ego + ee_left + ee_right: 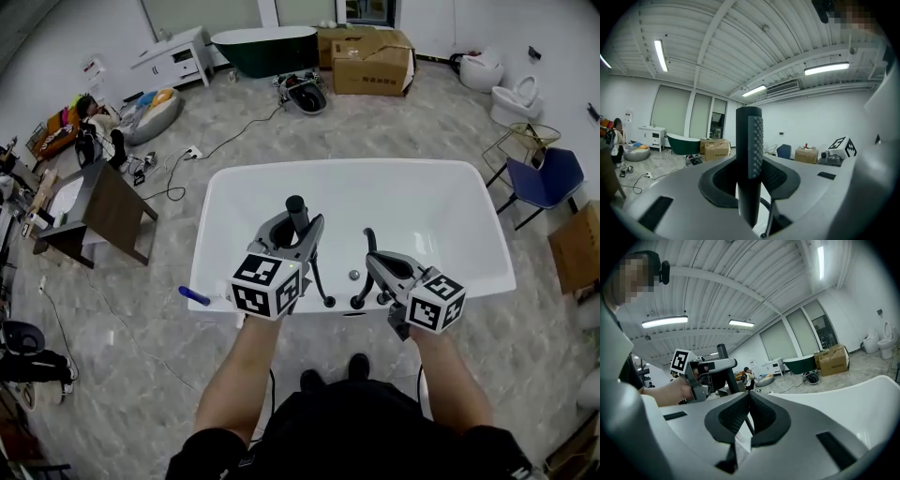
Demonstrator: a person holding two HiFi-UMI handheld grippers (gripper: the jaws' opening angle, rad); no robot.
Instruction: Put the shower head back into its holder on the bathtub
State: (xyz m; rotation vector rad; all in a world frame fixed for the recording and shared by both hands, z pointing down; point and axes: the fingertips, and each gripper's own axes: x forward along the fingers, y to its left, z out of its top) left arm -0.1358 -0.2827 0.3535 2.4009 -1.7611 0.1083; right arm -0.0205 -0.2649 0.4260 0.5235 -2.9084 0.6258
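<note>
A black stick-shaped shower head (296, 208) stands upright between the pads of my left gripper (298, 230), over the white bathtub (216, 202). In the left gripper view the shower head (750, 140) fills the middle, with the left gripper (750, 180) shut on its handle. My right gripper (372, 260) hovers to the right, shut on the thin black hose (368, 236), which curves up behind it. The right gripper view shows the right gripper (749, 397) pinching the hose (748, 423), and the left gripper (712, 369) beside it. Black fittings (329, 301) stand on the tub's near rim below both grippers.
A blue object (194, 295) lies on the tub's near left rim. A dark wooden table (103, 211) stands left of the tub, and a blue chair (548, 178) to its right. Cardboard boxes (370, 61), a dark green tub (267, 47) and a toilet (518, 98) sit at the back.
</note>
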